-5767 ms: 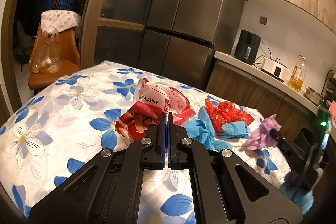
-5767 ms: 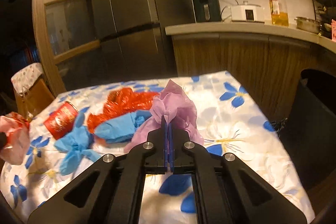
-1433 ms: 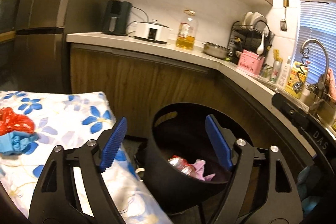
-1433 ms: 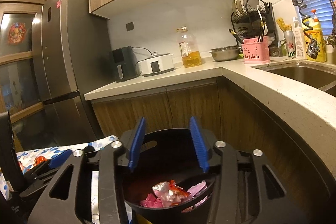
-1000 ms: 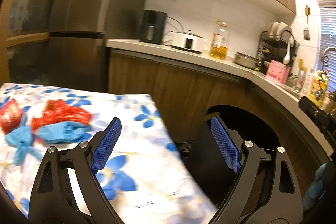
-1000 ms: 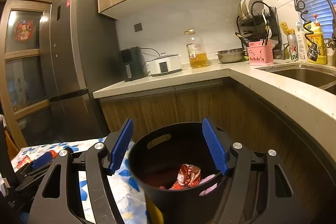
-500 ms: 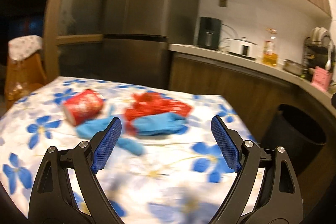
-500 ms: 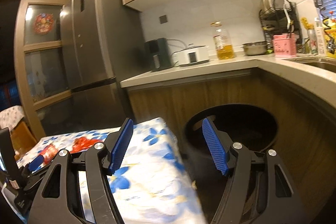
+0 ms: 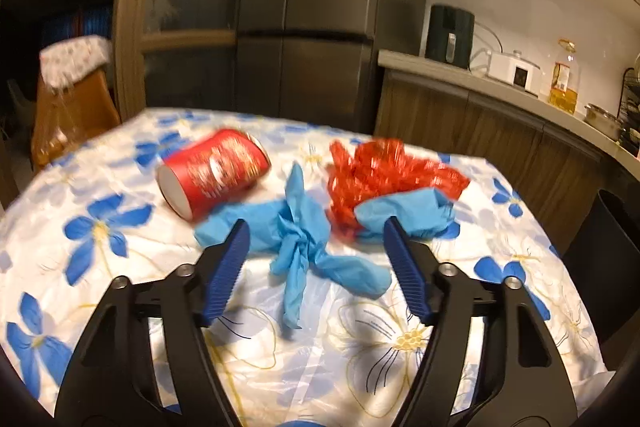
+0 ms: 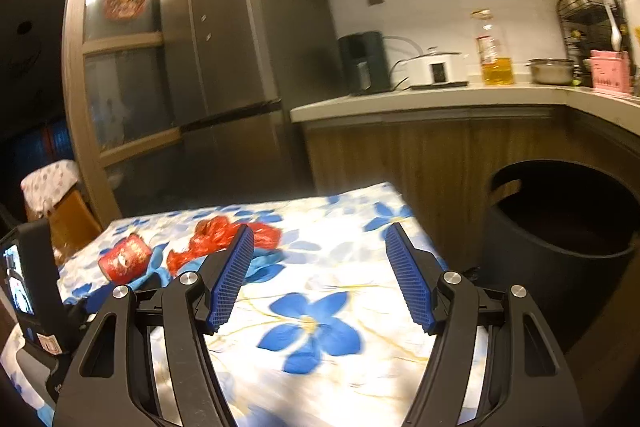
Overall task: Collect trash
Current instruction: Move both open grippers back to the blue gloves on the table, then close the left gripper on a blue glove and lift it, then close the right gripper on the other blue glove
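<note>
Left tongs (image 9: 316,259) open over the floral-clothed bench (image 9: 120,267), jaws just narrowed some, nothing pressed between the pads; crumpled blue wrapper (image 9: 298,239) lying framed between the tips but not touched. Right tongs (image 10: 318,267) spread wide and empty, aimed across the near corner of the bench.

Trash left on the bench: that blue wrapper nearest the left tongs; a second blue wad (image 9: 408,213) touching the red crinkled plastic (image 9: 384,173) behind it; a red can (image 9: 214,173) on its side, just beside the blue wrapper's far end. Black bin (image 10: 560,227) off the bench's right edge, mouth open; contents not visible from here.

Wrappers likely feather-light, soft, collapsing under a pinch; best taken at the knotted, bunched middle rather than a loose tail. Red plastic probably springy and slick, apt to drag its blue neighbour along. Can light and stiff but curved, free to roll; grip across the body, possibly dented though blur hides that.

Open cloth all around the heap, clear approach from the near side. Bench edge and bin rim close together on the right; short carry, loose tails liable to snag the rim.
</note>
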`<move>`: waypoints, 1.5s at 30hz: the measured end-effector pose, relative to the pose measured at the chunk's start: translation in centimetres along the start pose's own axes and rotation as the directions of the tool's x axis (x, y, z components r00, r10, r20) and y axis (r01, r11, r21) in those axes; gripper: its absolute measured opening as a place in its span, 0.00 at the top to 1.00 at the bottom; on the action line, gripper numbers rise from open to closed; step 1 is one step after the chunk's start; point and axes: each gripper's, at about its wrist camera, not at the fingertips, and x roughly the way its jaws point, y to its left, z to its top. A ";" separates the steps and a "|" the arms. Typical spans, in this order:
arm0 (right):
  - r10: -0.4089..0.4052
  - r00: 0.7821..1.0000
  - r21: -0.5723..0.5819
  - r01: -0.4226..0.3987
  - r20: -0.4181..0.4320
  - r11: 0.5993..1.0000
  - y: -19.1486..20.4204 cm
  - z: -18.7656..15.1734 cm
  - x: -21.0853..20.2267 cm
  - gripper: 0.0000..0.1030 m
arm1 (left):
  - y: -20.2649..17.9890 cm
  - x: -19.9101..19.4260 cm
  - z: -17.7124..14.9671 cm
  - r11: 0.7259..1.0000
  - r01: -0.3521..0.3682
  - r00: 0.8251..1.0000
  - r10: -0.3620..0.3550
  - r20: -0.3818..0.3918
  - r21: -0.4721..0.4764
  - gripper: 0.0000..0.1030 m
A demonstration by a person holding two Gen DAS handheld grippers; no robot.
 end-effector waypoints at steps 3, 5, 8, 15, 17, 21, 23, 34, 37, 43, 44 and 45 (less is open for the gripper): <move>0.027 0.999 -0.007 -0.027 -0.029 1.000 1.2 -0.4 1.6 0.34 | 0.6 1.7 -0.4 1.000 0.013 0.997 -0.015 -0.078 -0.025 0.61; 0.042 0.998 -0.010 -0.042 -0.046 0.999 2.0 -0.6 2.6 0.34 | 1.4 2.9 -0.6 0.998 0.016 0.990 -0.023 -0.138 -0.052 0.75; 0.063 0.995 -0.022 -0.065 -0.079 0.998 3.2 -1.1 4.0 0.35 | 2.3 3.5 -0.8 0.994 0.057 0.983 -0.072 -0.167 -0.093 0.87; 0.098 0.981 -0.070 -0.111 -0.167 0.991 5.9 -2.0 7.4 0.35 | 5.0 0.0 -0.2 0.981 0.124 0.989 -0.134 -0.063 -0.146 0.95; 0.112 0.975 -0.063 -0.126 -0.189 0.990 6.5 -2.0 8.5 0.36 | 6.1 -1.5 0.2 0.983 0.115 0.993 -0.118 -0.017 -0.146 0.95; 0.119 0.956 -0.055 -0.139 -0.269 0.989 7.4 -2.4 10.9 0.42 | 8.3 -4.1 1.3 0.981 0.090 0.995 -0.080 0.063 -0.172 0.96; 0.115 0.949 -0.053 -0.136 -0.293 0.989 7.6 -2.8 11.5 0.47 | 9.4 -5.0 1.7 0.978 0.092 0.993 -0.076 0.091 -0.190 0.96; 0.134 0.933 -0.061 -0.163 -0.333 0.985 8.2 -3.3 12.2 0.91 | 10.1 -5.8 2.1 0.979 0.096 0.992 -0.078 0.103 -0.179 0.96; 0.144 0.940 -0.057 -0.170 -0.308 0.984 7.9 -2.9 11.3 0.98 | 9.9 -6.2 2.1 0.980 0.094 0.991 -0.075 0.108 -0.177 0.96; 0.149 0.961 -0.077 -0.171 -0.233 0.982 6.9 -1.9 7.3 0.99 | 9.5 -7.2 2.1 0.981 0.096 0.990 -0.077 0.118 -0.166 0.96; 0.152 0.963 -0.078 -0.173 -0.221 0.982 6.6 -1.8 6.5 0.99 | 9.3 -7.3 2.1 0.982 0.098 0.990 -0.079 0.118 -0.161 0.96; 0.156 0.965 -0.075 -0.175 -0.209 0.982 6.3 -1.6 5.7 0.99 | 9.2 -7.5 2.1 0.982 0.100 0.990 -0.082 0.118 -0.158 0.96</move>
